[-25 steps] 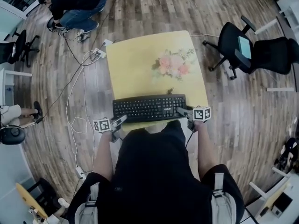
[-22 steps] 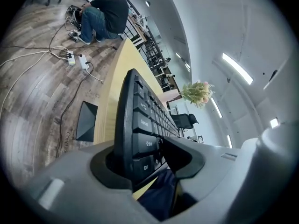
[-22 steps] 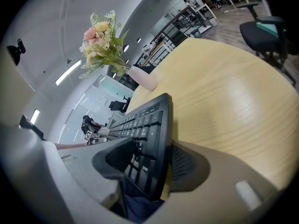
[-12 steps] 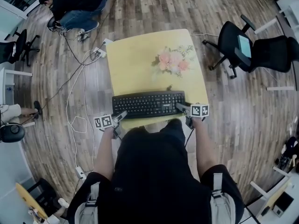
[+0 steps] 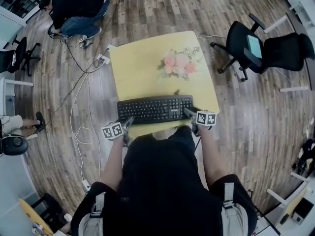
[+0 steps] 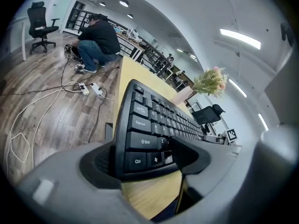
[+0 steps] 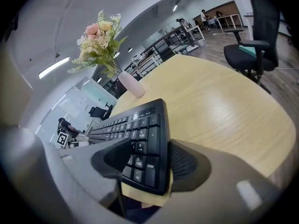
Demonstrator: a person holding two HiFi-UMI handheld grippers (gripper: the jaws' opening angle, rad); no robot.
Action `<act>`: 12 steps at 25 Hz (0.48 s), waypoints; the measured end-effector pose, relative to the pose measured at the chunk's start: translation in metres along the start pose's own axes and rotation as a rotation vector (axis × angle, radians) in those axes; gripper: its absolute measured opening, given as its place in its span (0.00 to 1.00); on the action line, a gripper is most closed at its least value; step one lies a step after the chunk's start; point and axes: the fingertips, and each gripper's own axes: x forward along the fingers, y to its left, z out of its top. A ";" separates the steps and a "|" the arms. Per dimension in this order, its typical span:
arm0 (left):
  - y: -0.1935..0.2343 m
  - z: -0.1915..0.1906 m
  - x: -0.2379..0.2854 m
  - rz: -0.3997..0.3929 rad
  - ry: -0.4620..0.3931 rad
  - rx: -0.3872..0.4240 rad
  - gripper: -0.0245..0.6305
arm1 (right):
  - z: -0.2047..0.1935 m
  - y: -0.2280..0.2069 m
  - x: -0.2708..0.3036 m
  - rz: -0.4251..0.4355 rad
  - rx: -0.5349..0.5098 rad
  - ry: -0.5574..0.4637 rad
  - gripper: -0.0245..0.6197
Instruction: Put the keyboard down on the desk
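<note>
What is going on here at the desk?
A person holds a gripper in each hand at the ends of a black keyboard, which lies on the yellow desk. The jaws of the left gripper and the right gripper have just been opening; each keyboard end sits between them, not clamped.

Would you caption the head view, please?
Keyboard set on desk; left gripper and right gripper jaws just opening around its ends.

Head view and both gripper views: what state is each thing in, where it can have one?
keyboard: lying on the desk, an end between each gripper's jaws.
left gripper: open, jaws have just been opening, keyboard's end between them.
right gripper: open, jaws have just been opening, keyboard's end between them.
vase of flowers: upright.
</note>
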 end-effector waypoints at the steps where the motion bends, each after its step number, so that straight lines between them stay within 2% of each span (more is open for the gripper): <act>1: 0.000 0.000 0.001 0.015 -0.002 0.007 0.52 | 0.000 -0.002 -0.001 -0.020 -0.002 -0.010 0.44; 5: -0.001 0.000 0.004 0.100 -0.011 0.050 0.55 | 0.005 -0.008 -0.007 -0.108 -0.025 -0.065 0.45; 9: 0.009 -0.003 0.004 0.213 0.009 0.122 0.60 | 0.002 -0.007 -0.006 -0.136 -0.054 -0.055 0.45; 12: 0.014 -0.009 0.008 0.228 0.032 0.118 0.60 | 0.003 -0.007 -0.007 -0.160 -0.074 -0.058 0.46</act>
